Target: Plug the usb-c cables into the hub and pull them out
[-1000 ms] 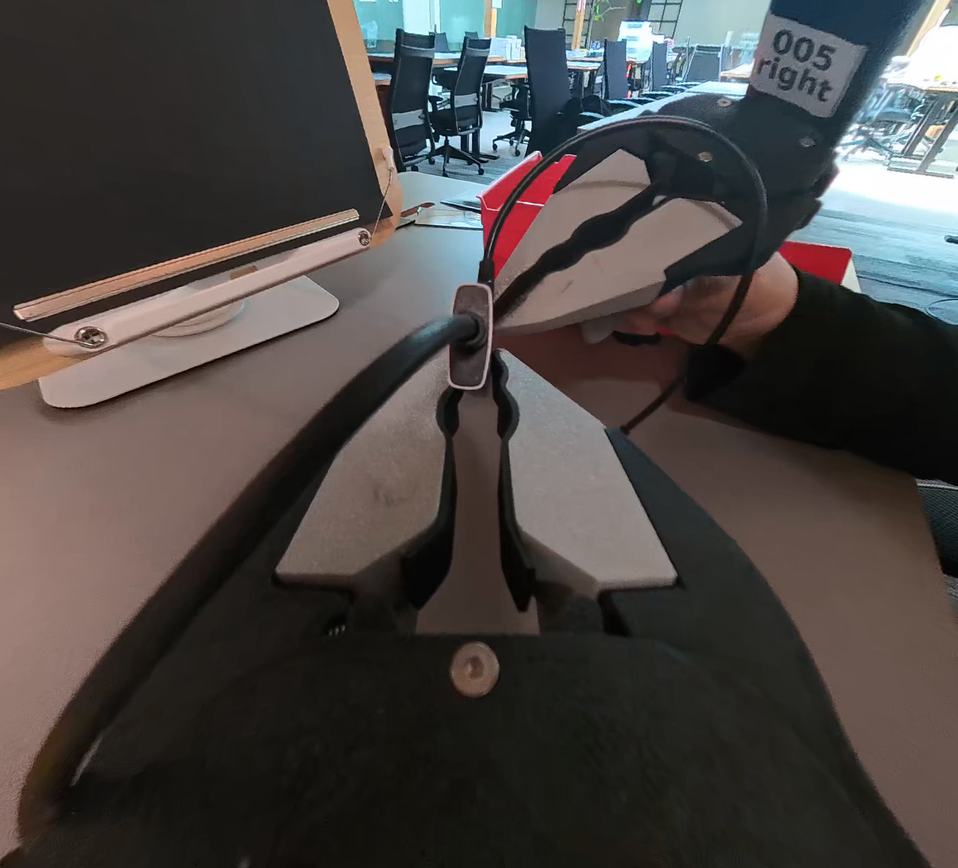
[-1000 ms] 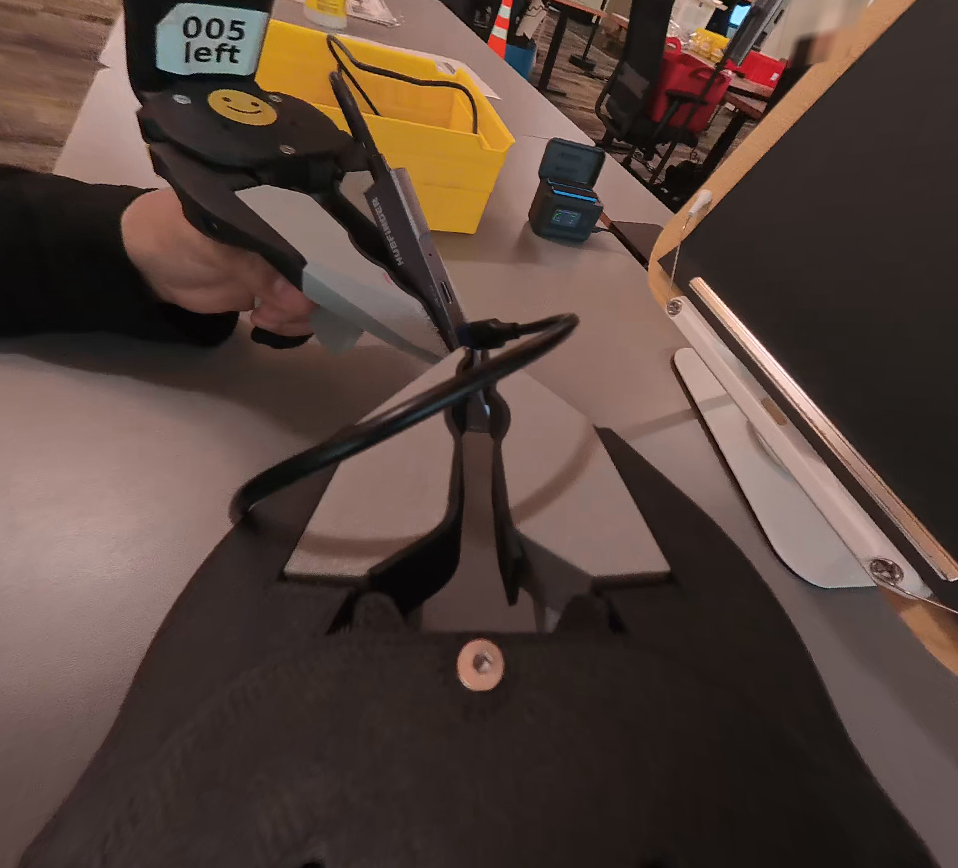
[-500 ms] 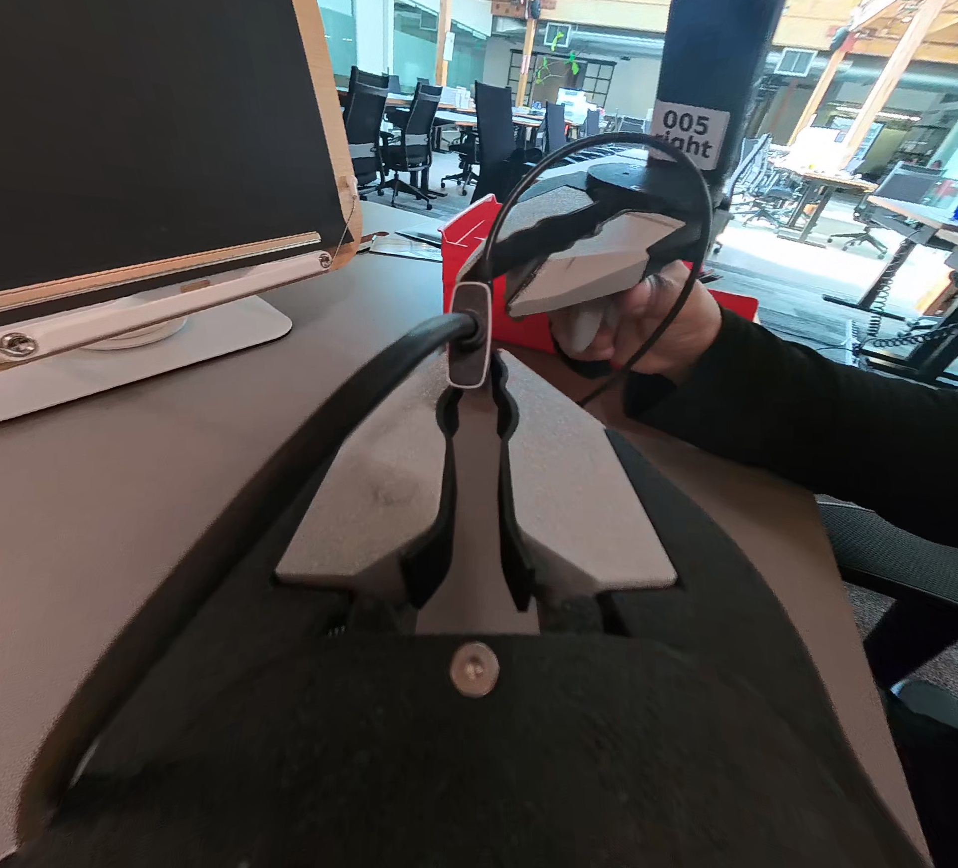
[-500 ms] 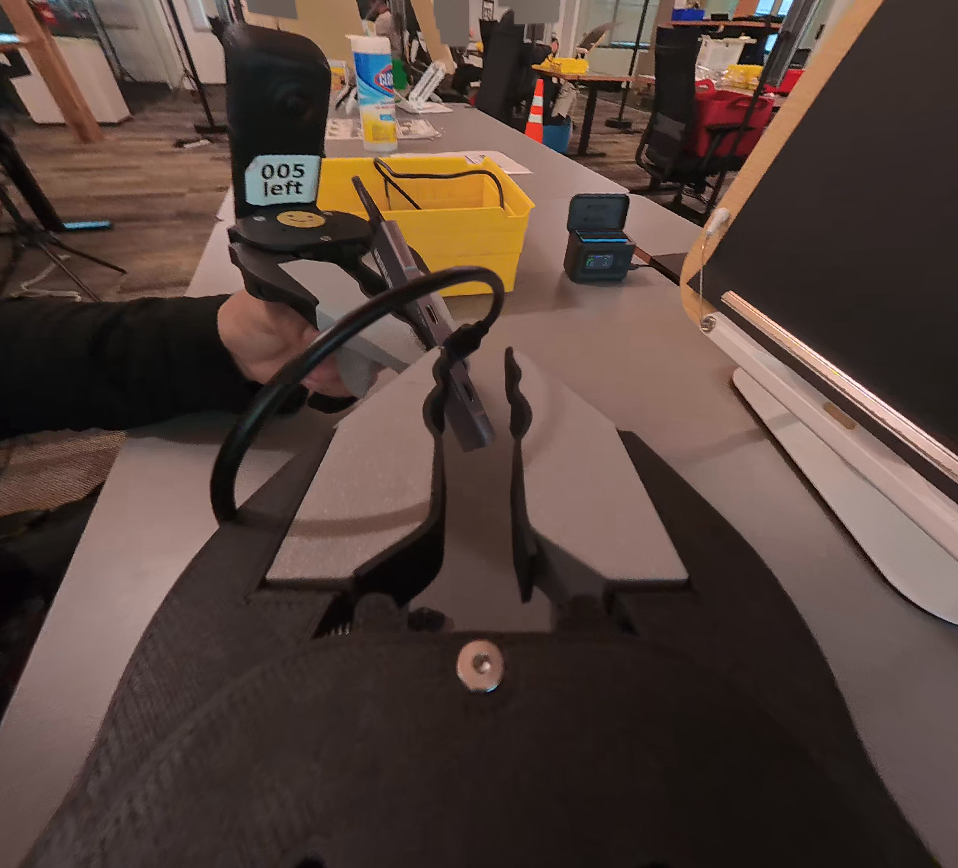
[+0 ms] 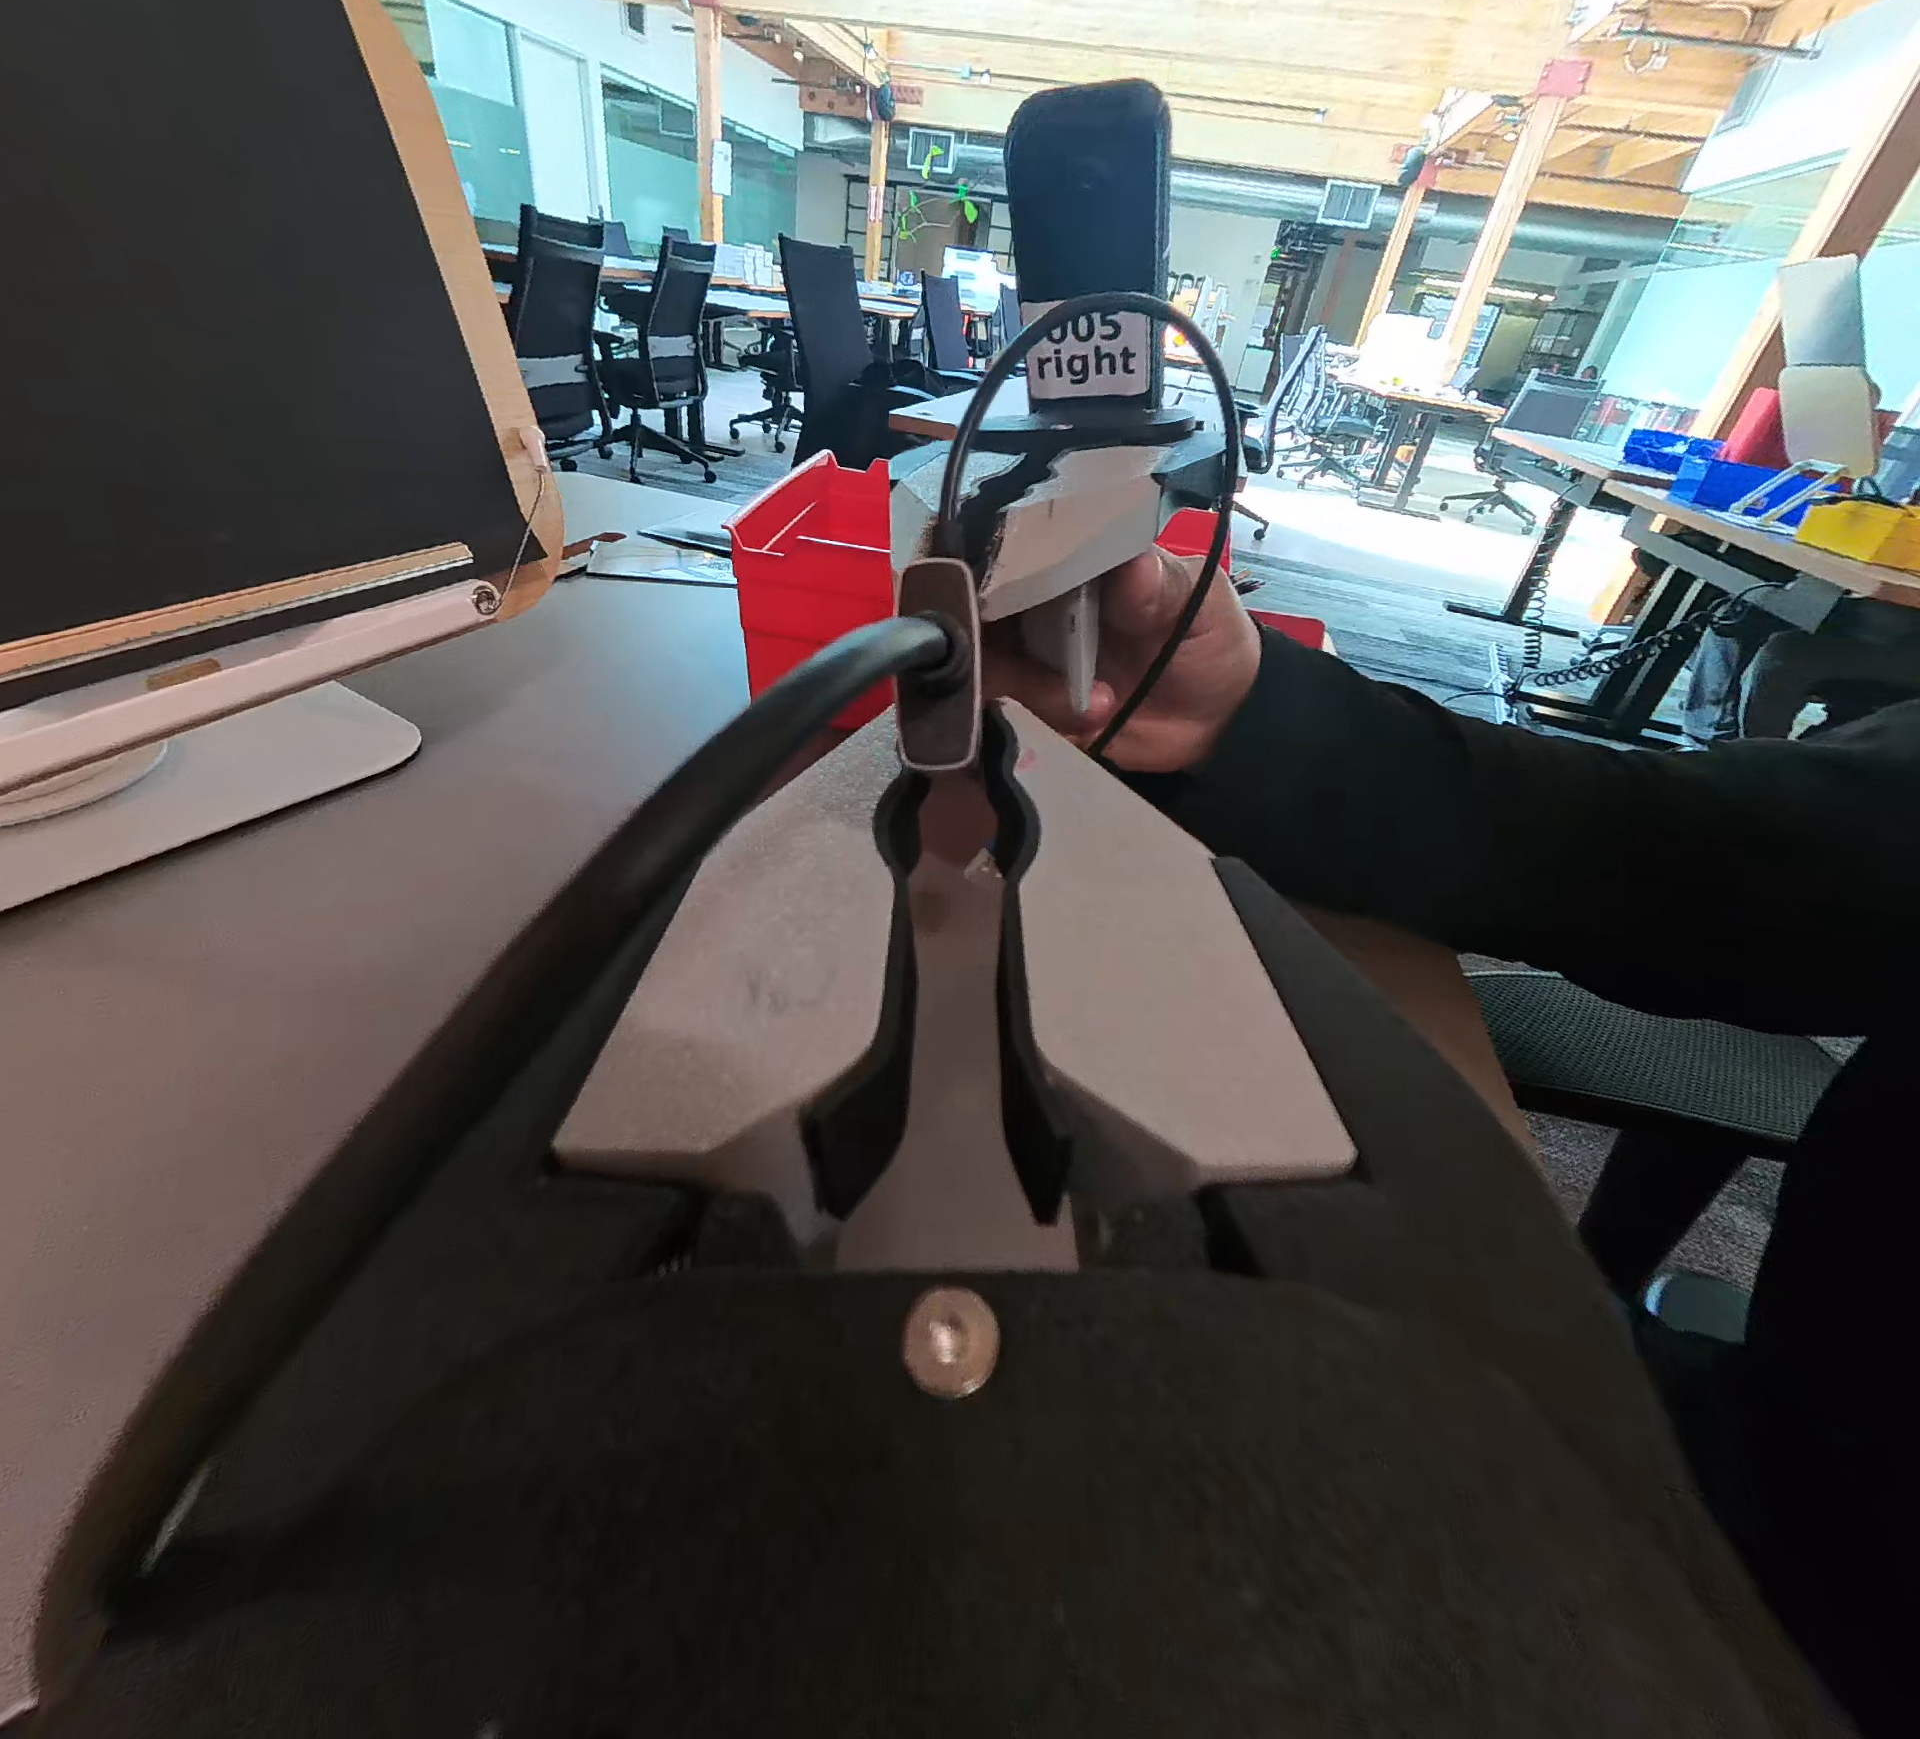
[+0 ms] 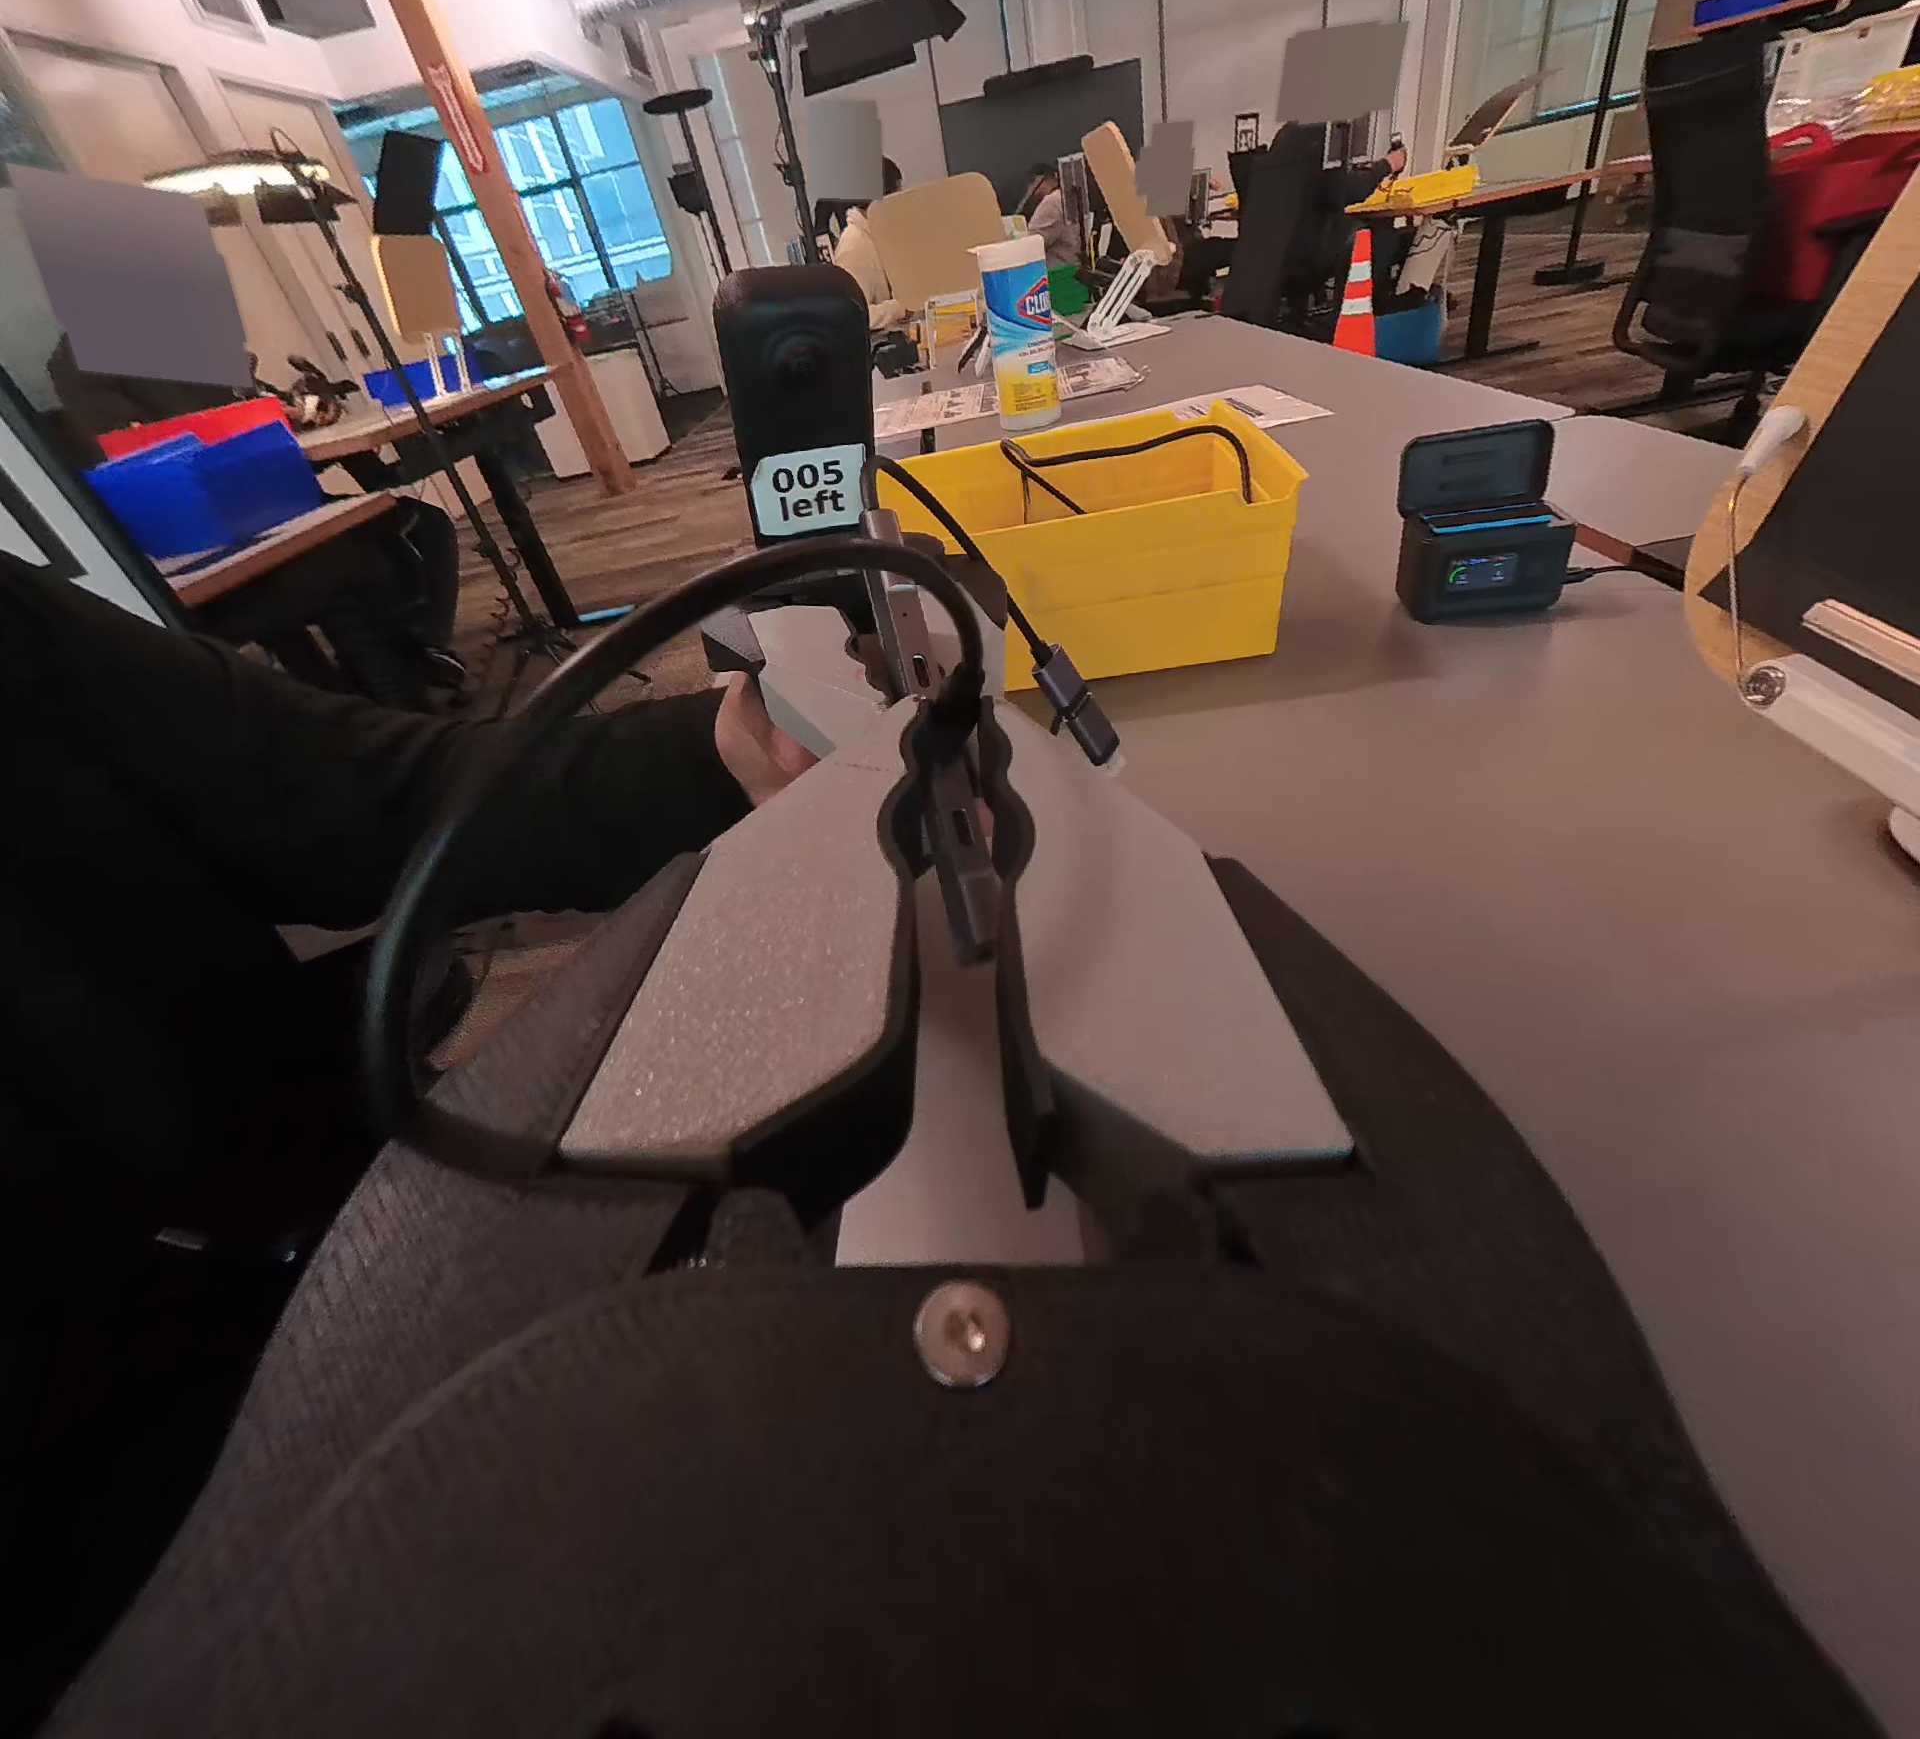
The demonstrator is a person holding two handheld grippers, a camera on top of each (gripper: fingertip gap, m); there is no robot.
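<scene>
The hub [image 5: 938, 695] is pinched in the left gripper [image 5: 954, 759] above the table [image 6: 1558, 858]; a cable plug [image 6: 961, 868] is clamped by the right gripper [image 6: 956, 790], judged unplugged, with re-insertion or another cable possibly remaining

Left gripper [image 5: 940, 754] sits low in the center of its own view, jaws pinched nearly together, gray fingers [image 5: 790, 962] pointing up the frame. Right gripper [image 6: 951, 816] does likewise in its view, jaws narrowed. Each shows in the other's view, mid-frame, upright, gripped from below by a hand [image 5: 1153, 650], black sleeve trailing to the frame edge.
</scene>
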